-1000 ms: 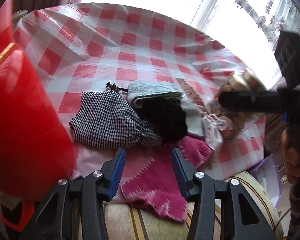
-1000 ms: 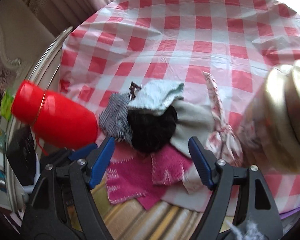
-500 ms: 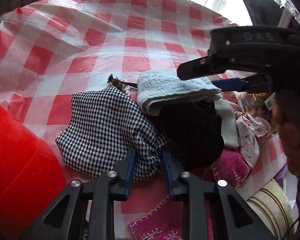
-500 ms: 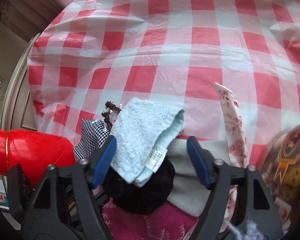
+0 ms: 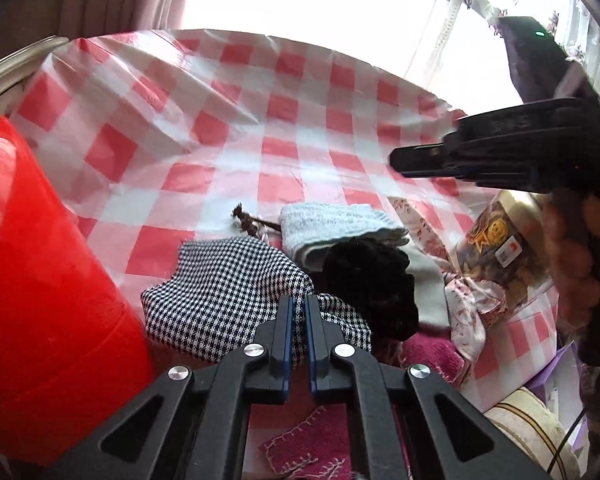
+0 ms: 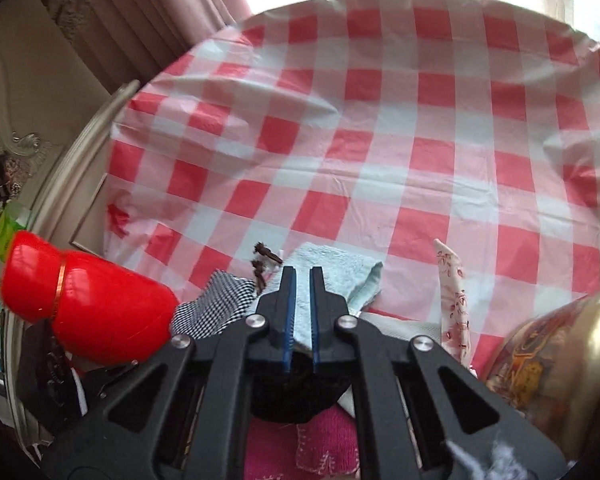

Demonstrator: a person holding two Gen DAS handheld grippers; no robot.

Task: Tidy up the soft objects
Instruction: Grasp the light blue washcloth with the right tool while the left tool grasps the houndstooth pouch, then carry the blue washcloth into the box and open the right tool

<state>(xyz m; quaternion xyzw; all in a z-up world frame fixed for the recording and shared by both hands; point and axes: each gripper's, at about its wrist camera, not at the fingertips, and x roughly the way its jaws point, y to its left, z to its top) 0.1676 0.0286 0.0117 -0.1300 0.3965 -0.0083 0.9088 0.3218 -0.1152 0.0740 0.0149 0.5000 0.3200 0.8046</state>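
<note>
1. A round table under a red-and-white checked tablecloth [image 6: 380, 152] is carrying a small heap of soft things near its front edge.
2. The left gripper [image 5: 297, 312] is pointing down at a black-and-white houndstooth cloth [image 5: 224, 292]. Its jaws have just been closing and are now clamped together on a fold of that cloth at its right edge.
3. The right gripper [image 6: 299, 284] is reaching over the heap from the right. Its jaws have just been closing and are now pinching a fold of the pale blue towel [image 6: 340, 268], which is lying on top of the pile.
4. A fuzzy black item [image 5: 368, 280] is sitting under the towel, just right of the houndstooth cloth.
5. A pink knitted cloth [image 5: 312, 452] with pale stitching is lying at the bottom of the heap, hanging over the table edge.
6. A floral fabric strip [image 6: 454, 292] is lying to the right of the pile, beside a snack jar [image 5: 496, 248].
7. A large red bottle [image 5: 40, 304] is standing at the left, close to the houndstooth cloth.
</note>
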